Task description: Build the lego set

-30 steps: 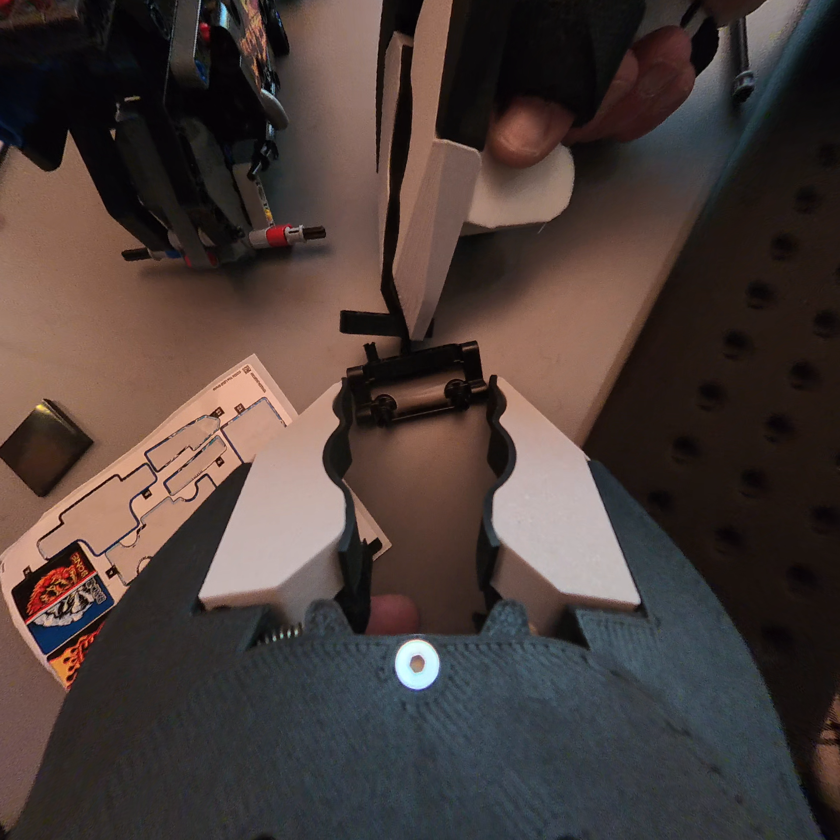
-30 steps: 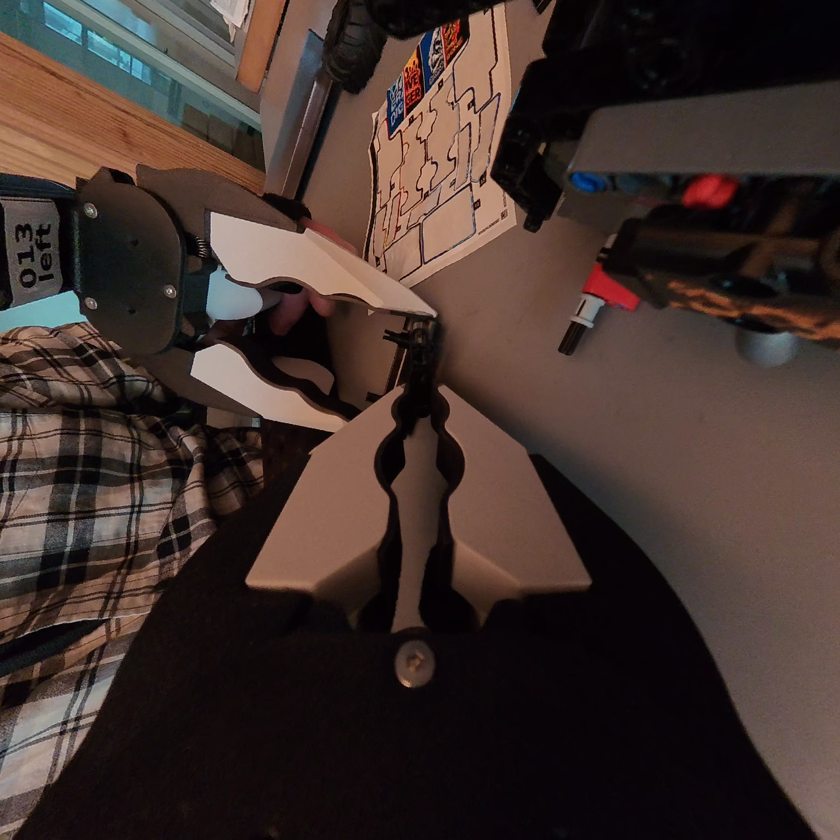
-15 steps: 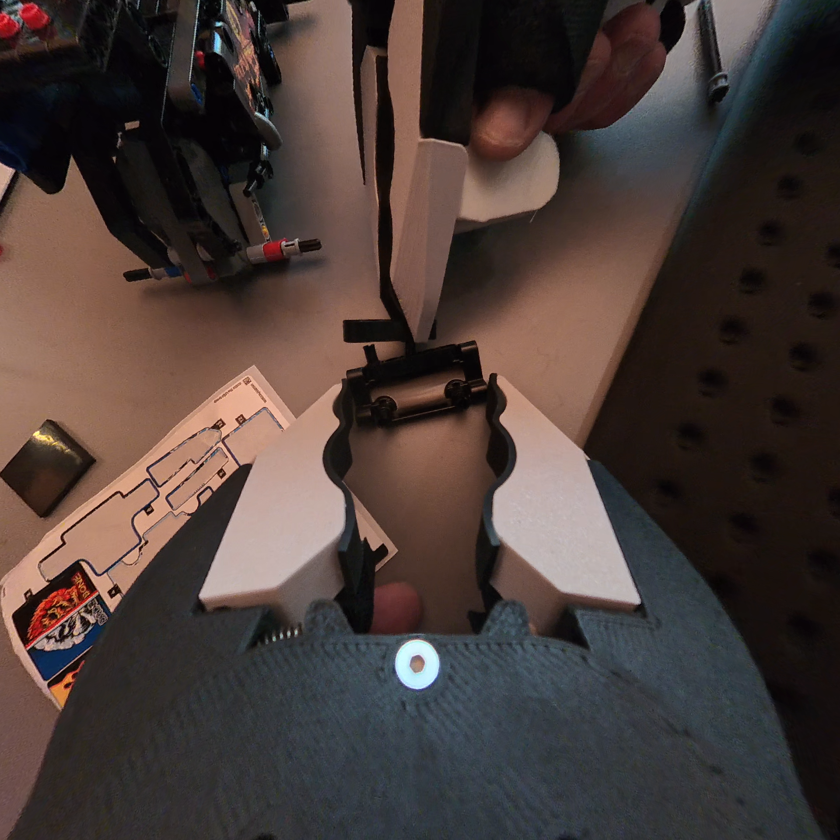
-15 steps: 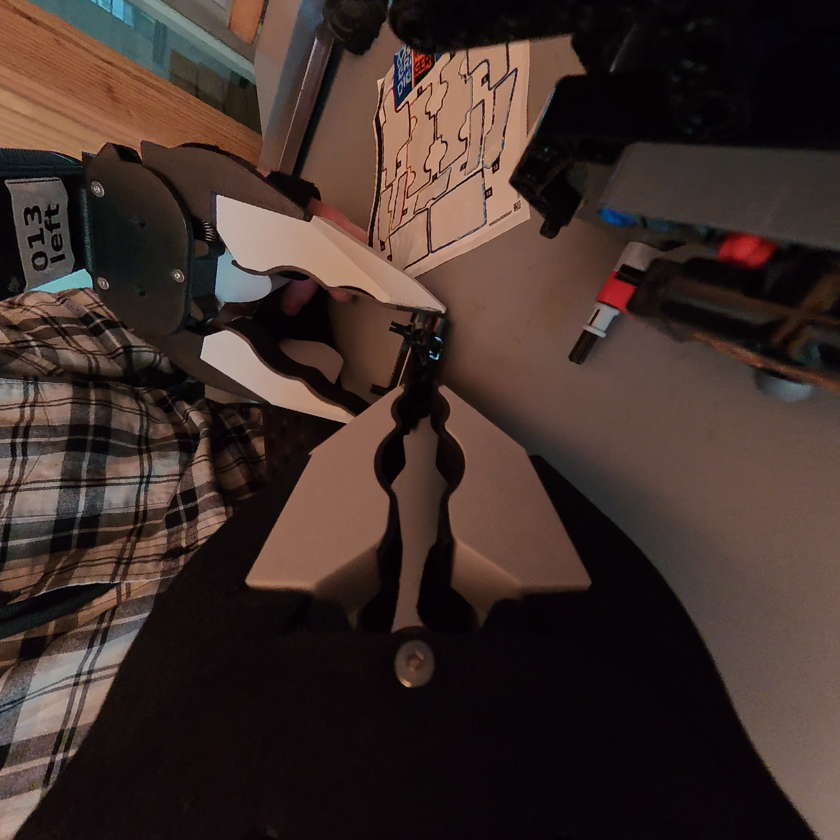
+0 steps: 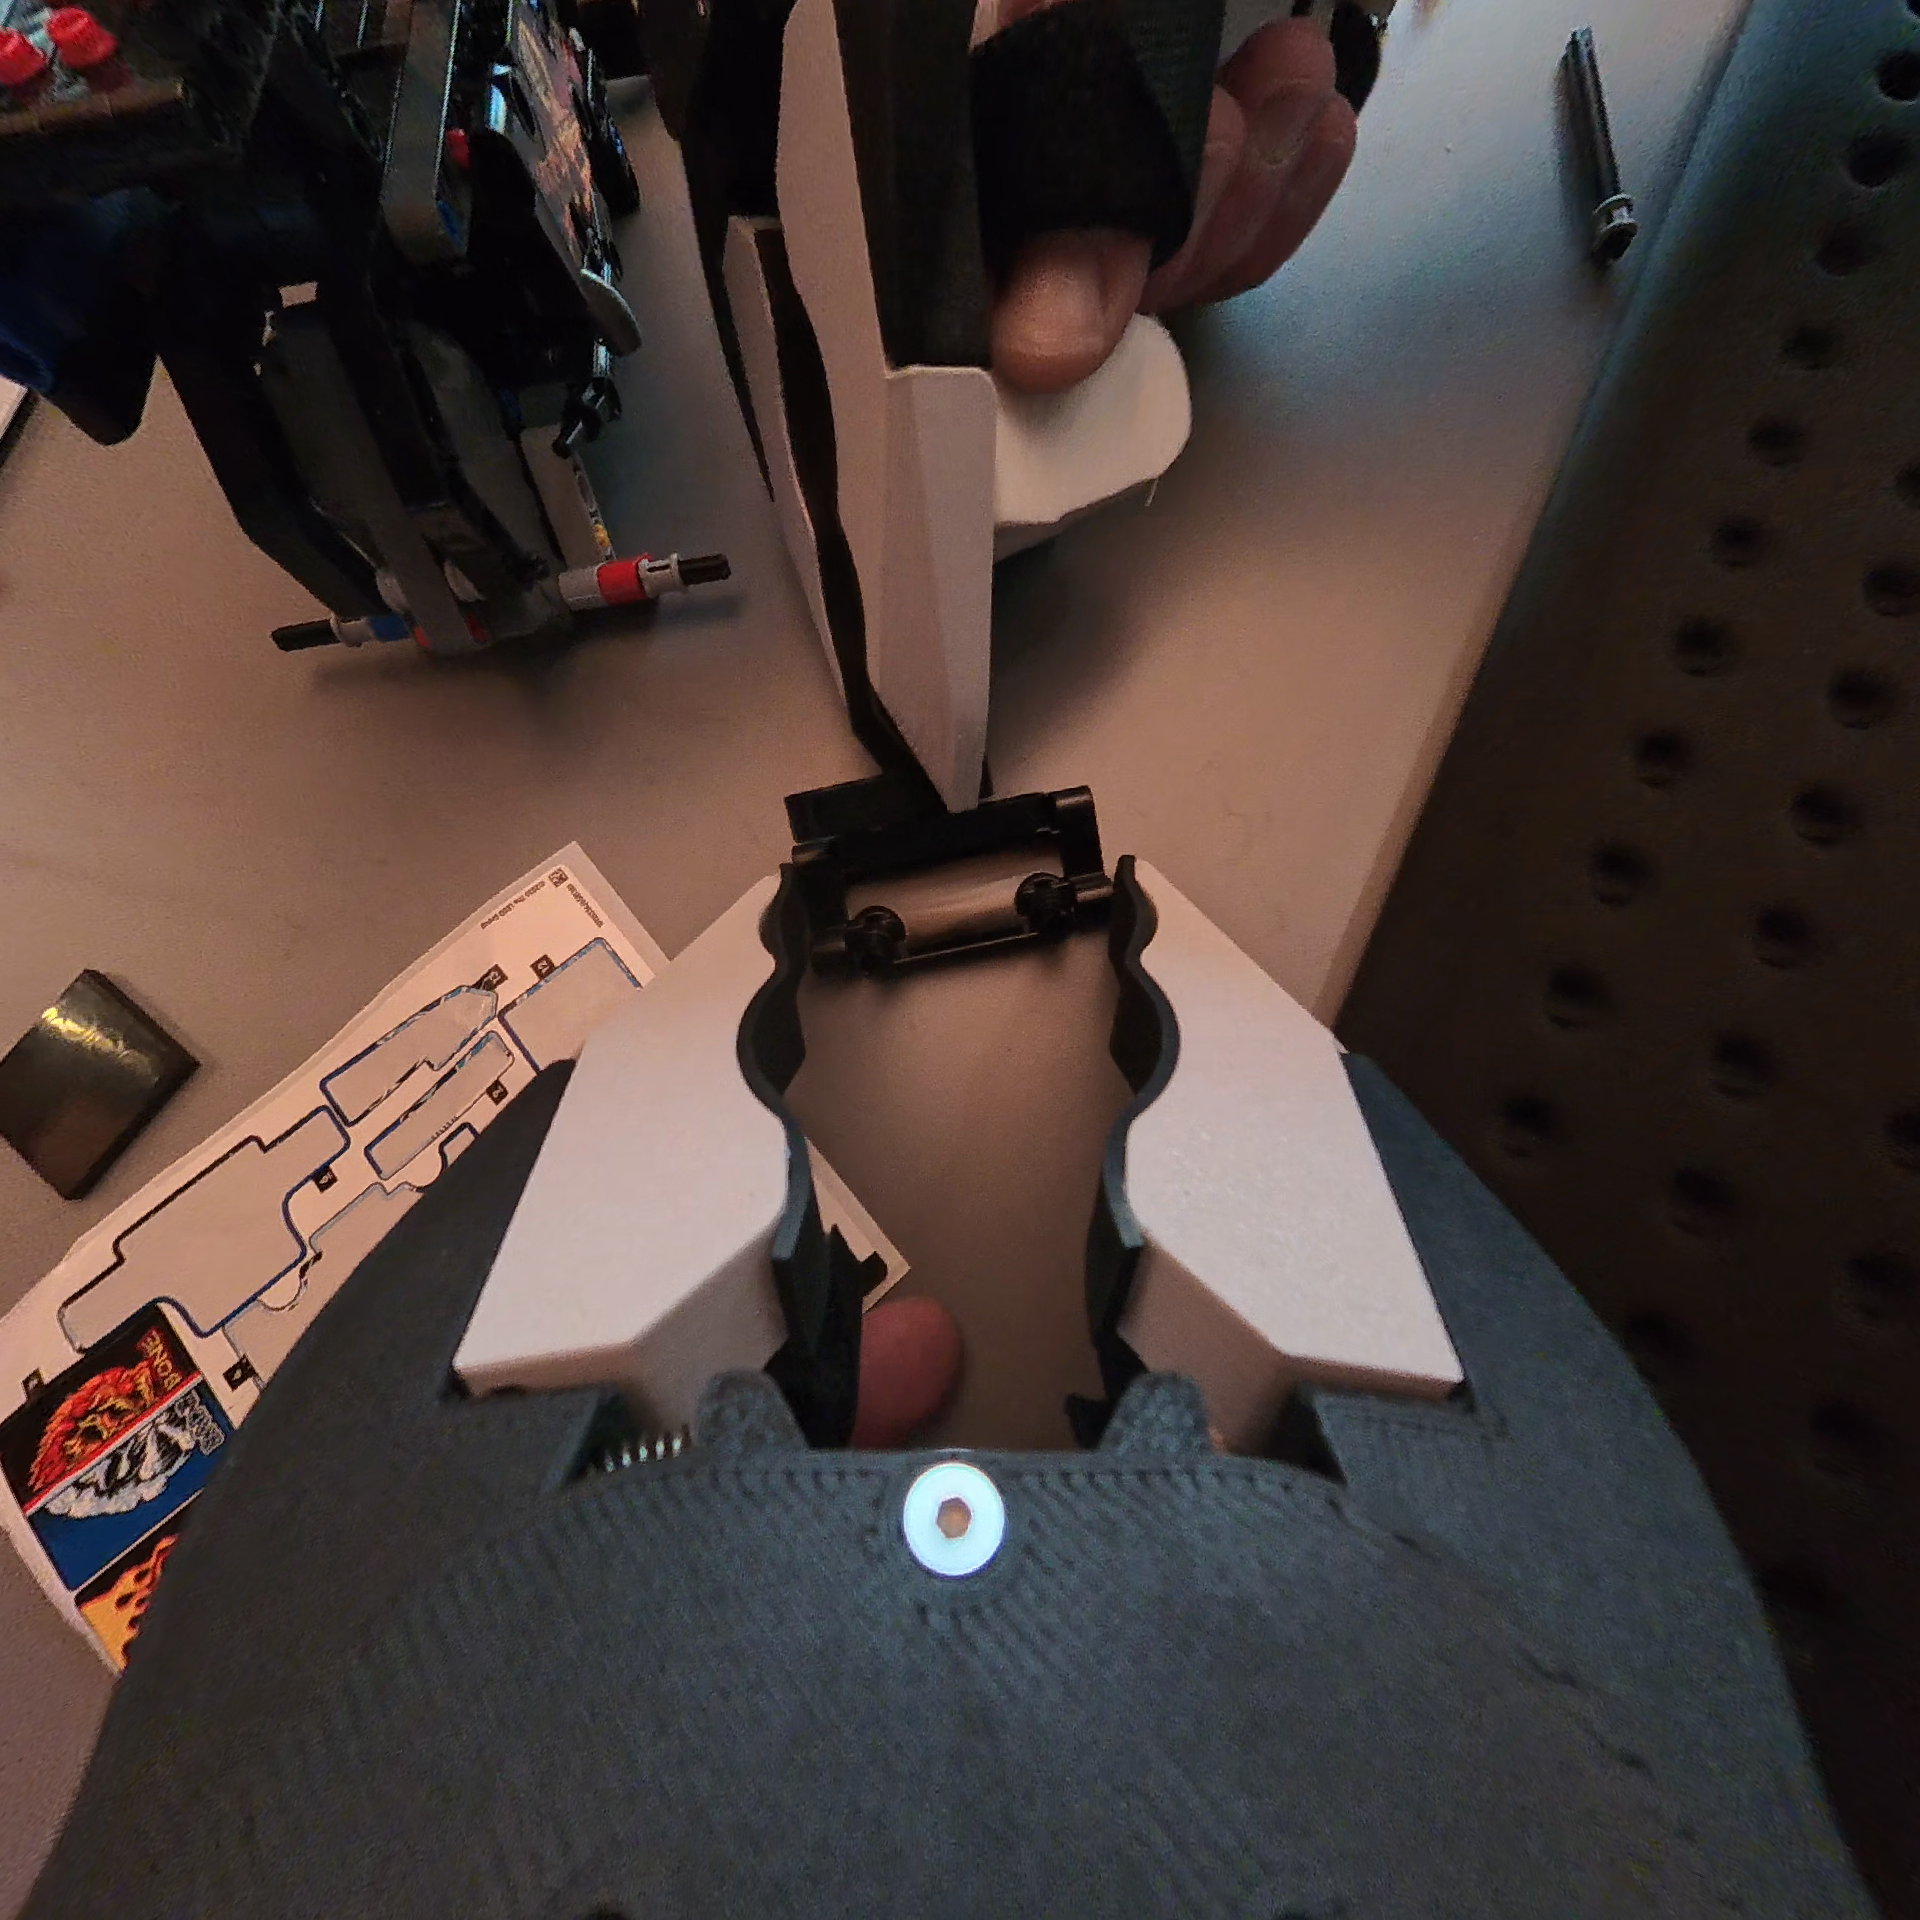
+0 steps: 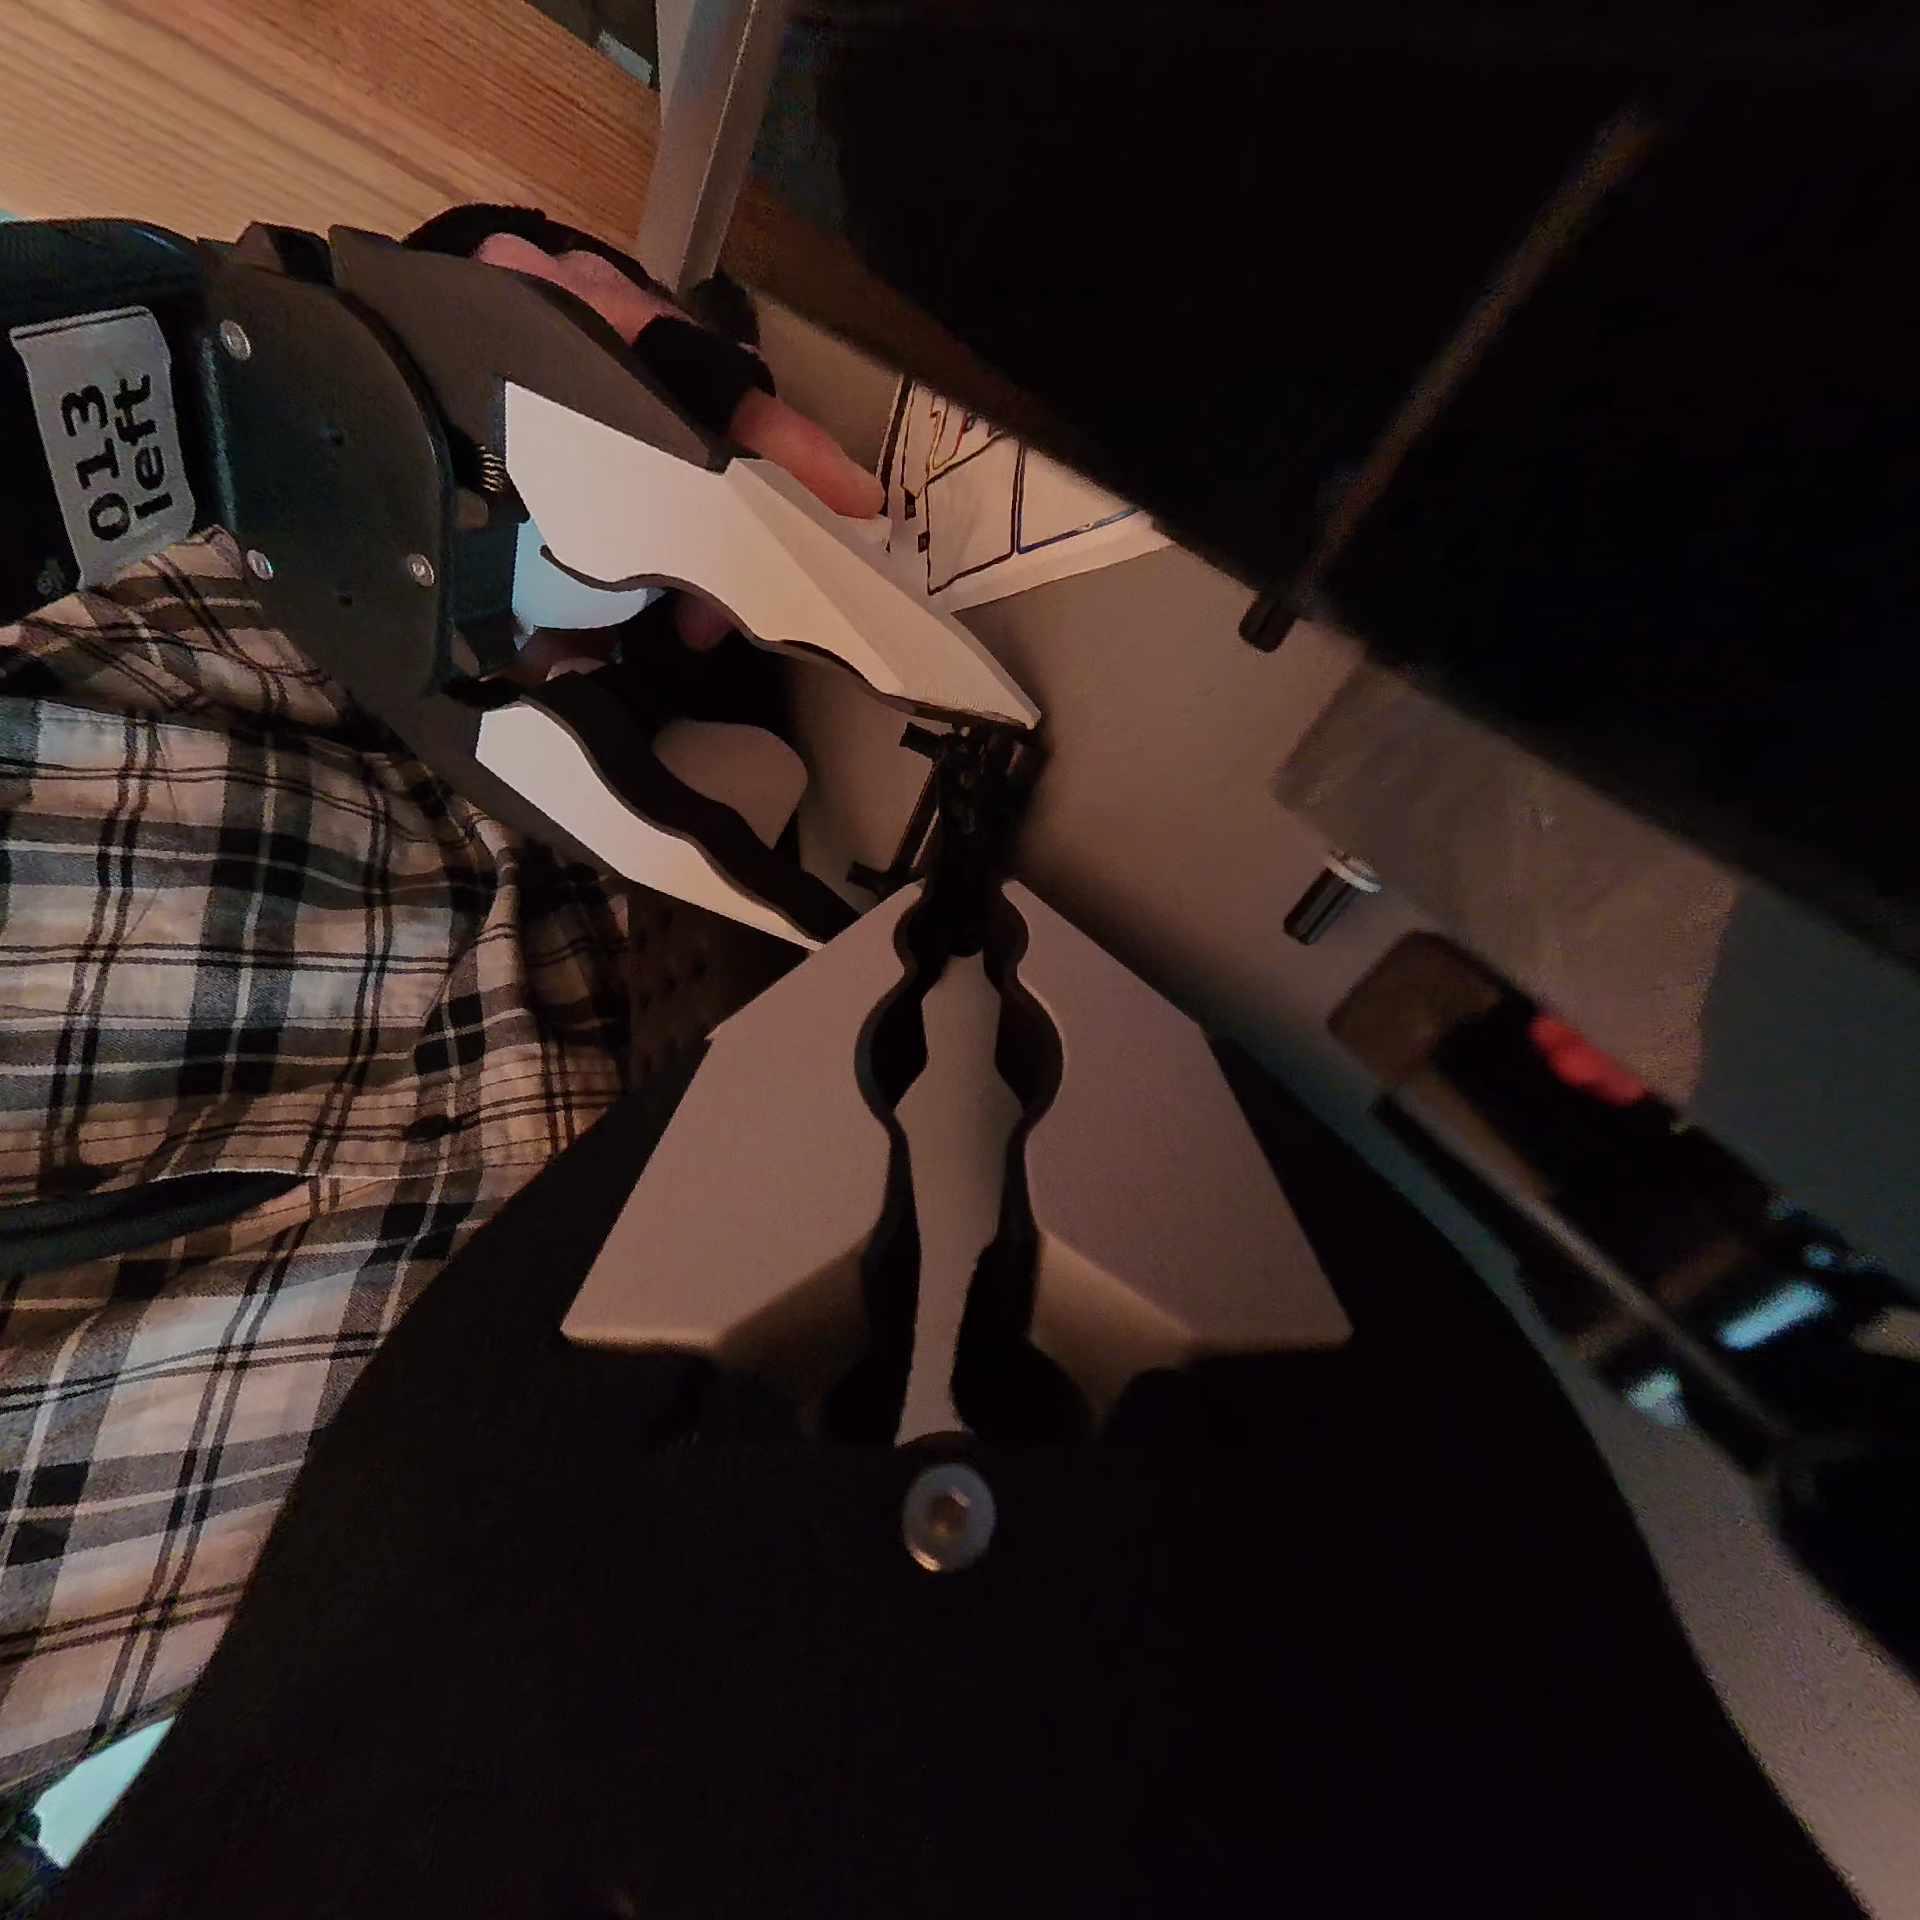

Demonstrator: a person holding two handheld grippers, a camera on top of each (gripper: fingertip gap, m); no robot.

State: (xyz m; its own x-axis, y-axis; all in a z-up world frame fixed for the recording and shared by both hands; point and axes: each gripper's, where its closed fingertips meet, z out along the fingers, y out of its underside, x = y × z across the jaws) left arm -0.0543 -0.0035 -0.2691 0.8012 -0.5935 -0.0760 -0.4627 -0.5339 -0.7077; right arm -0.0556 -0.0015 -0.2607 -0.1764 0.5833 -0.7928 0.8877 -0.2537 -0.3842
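My left gripper (image 5: pixel 951 883) is shut on a black rectangular lego frame (image 5: pixel 956 935), held by its two ends just above the grey table (image 5: pixel 312 779). My right gripper (image 5: pixel 951 790) comes down from the top, shut on a small flat black piece (image 5: pixel 831 810) that touches the frame's far bar. In the right wrist view, my right gripper (image 6: pixel 961 883) pinches the black piece (image 6: pixel 961 914) against the frame (image 6: pixel 971 779), which sits between the left gripper's white fingers (image 6: pixel 831 623). The joint itself is hidden by the fingertips.
The dark lego vehicle model (image 5: pixel 416 364) with a red-and-white axle stands at the upper left and looms at the right of the right wrist view (image 6: pixel 1558 1039). A sticker sheet (image 5: pixel 312 1143) and black tile (image 5: pixel 88 1081) lie left. A bolt (image 5: pixel 1595 145) and perforated panel (image 5: pixel 1714 831) are at the right. The tips of both grippers are at nearly the same place.
My right gripper has brought its black piece down until it touches the frame. The right wrist view has tilted and moved closer to the model. The left gripper keeps its hold.
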